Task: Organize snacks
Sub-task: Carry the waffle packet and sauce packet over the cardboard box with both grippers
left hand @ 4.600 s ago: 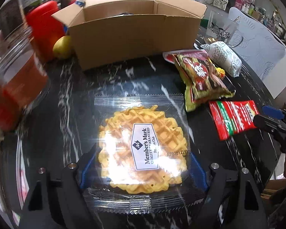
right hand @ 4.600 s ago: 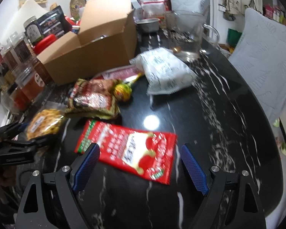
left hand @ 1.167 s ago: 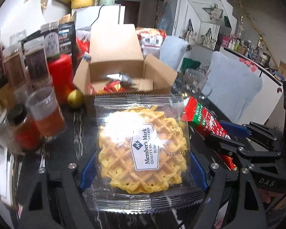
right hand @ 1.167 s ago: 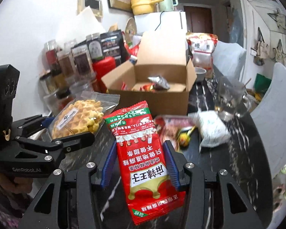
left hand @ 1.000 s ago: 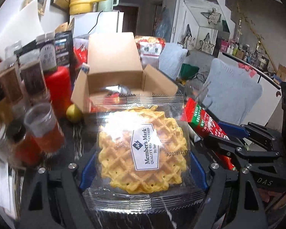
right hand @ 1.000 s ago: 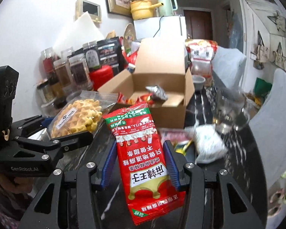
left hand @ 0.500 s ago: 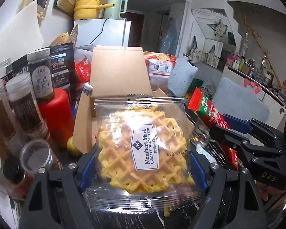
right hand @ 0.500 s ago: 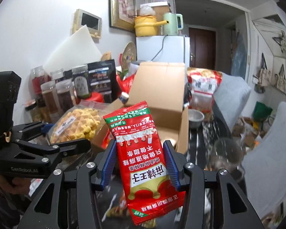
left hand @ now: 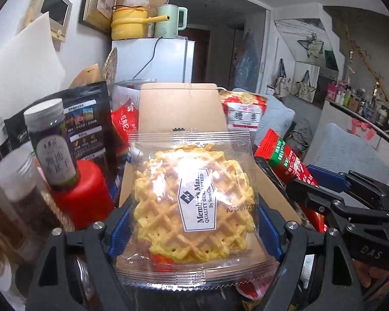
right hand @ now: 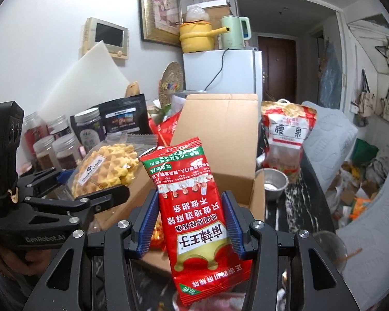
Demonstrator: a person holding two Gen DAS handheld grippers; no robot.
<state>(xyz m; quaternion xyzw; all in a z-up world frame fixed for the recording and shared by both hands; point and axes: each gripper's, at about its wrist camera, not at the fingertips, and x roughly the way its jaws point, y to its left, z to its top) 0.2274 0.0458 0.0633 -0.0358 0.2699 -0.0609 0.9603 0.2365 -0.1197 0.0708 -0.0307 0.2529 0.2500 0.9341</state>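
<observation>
My left gripper (left hand: 192,230) is shut on a clear-wrapped waffle pack (left hand: 194,204) with a white label, held up over the open cardboard box (left hand: 180,111). My right gripper (right hand: 190,223) is shut on a red snack packet (right hand: 194,207) with a green top band, also above the box (right hand: 220,129). In the left wrist view the red packet (left hand: 289,163) and the right gripper (left hand: 324,191) show at the right. In the right wrist view the waffle pack (right hand: 103,165) and the left gripper (right hand: 75,189) show at the left. The waffle hides most of the box's inside.
Several spice jars (left hand: 51,142) and a red container (left hand: 84,191) crowd the left of the box. A white bag of nuts (right hand: 287,134) and a small metal cup (right hand: 272,184) stand to its right. A white fridge (right hand: 223,70) with a yellow pot stands behind.
Both grippers have moved forward and up toward the box with their packs still held. The box now sits right under and behind both packs, and the black tabletop has dropped out of view.
</observation>
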